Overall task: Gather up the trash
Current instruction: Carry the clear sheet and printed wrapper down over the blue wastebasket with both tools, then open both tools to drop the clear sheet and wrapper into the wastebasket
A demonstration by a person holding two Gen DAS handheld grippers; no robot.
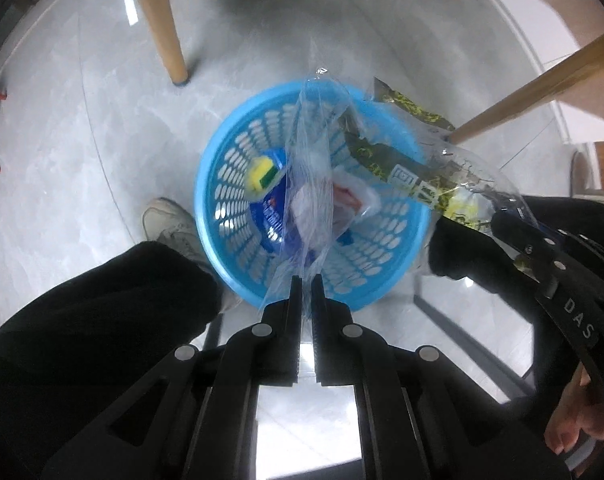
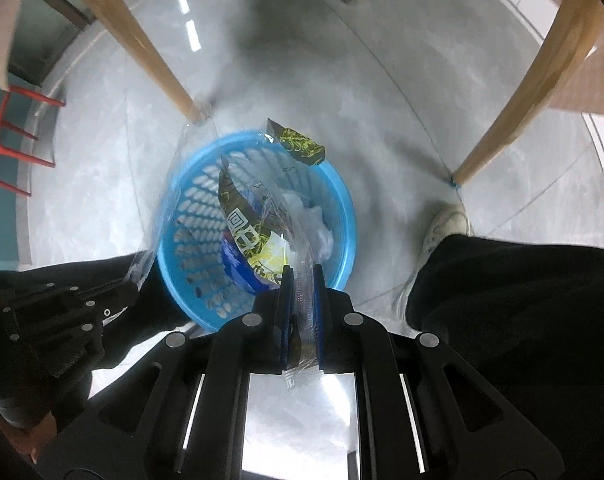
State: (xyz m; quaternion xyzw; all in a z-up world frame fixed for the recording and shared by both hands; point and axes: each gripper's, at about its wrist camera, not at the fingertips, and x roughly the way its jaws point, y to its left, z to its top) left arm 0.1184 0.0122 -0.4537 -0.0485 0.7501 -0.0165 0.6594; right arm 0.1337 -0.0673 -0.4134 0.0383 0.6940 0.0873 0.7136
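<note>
Left wrist view: the left gripper (image 1: 306, 280) pinches a clear plastic bag (image 1: 314, 168) above a blue basket (image 1: 221, 184) holding trash, while the right gripper (image 2: 302, 276) is clamped on a green printed wrapper (image 2: 253, 224) over the same basket on the grey floor (image 2: 342, 100).

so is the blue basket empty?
No: in the left wrist view the blue basket already holds a yellow-green sponge and crumpled white wrappers.

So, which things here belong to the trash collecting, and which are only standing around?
Job:
blue basket
clear plastic bag, in left gripper
dark printed wrapper, in right gripper

Standing around:
wooden chair legs
red rack
</note>
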